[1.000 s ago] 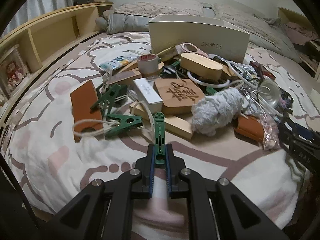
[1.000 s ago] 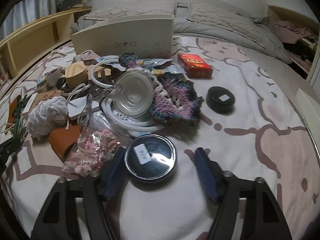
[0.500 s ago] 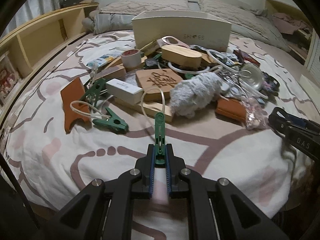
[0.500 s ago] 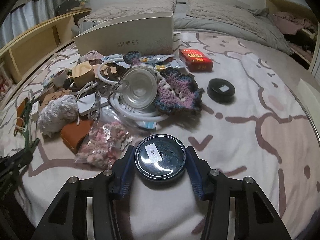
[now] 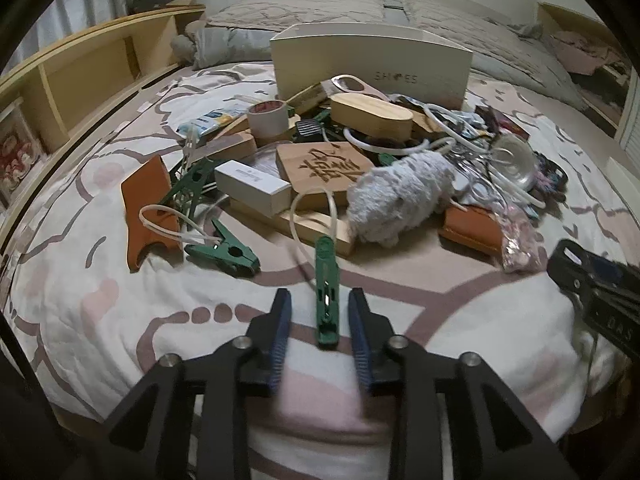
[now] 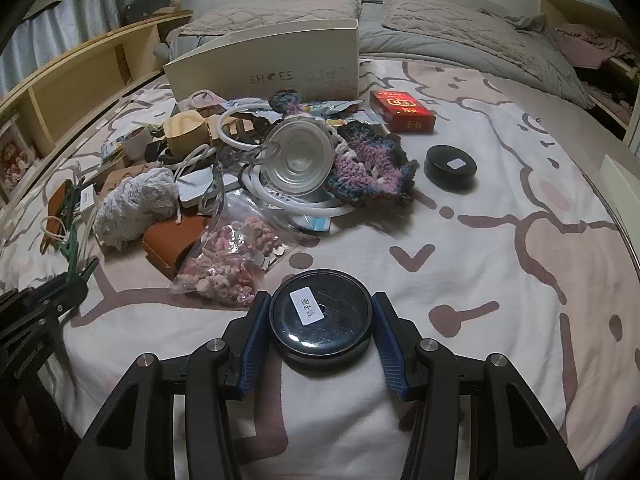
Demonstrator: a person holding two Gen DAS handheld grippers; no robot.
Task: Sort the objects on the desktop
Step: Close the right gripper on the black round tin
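My left gripper is open. A green clothes peg lies on the bedspread between its fingers, touching neither. A second green peg lies to the left. My right gripper is shut on a round black tin with a white label, near the bed's front edge. A second round black tin sits further back on the right. The pile of mixed objects holds a carved wooden plaque, a white woolly bundle and a glass lid.
A white shoe box stands behind the pile. A red packet, a crochet mat, a bag of pink bits and brown leather pieces lie around. Wooden shelves run along the left. The right gripper's body shows at right.
My left gripper has opened and let go of the green peg, which now lies on the bedspread. My right gripper has closed on the black tin.
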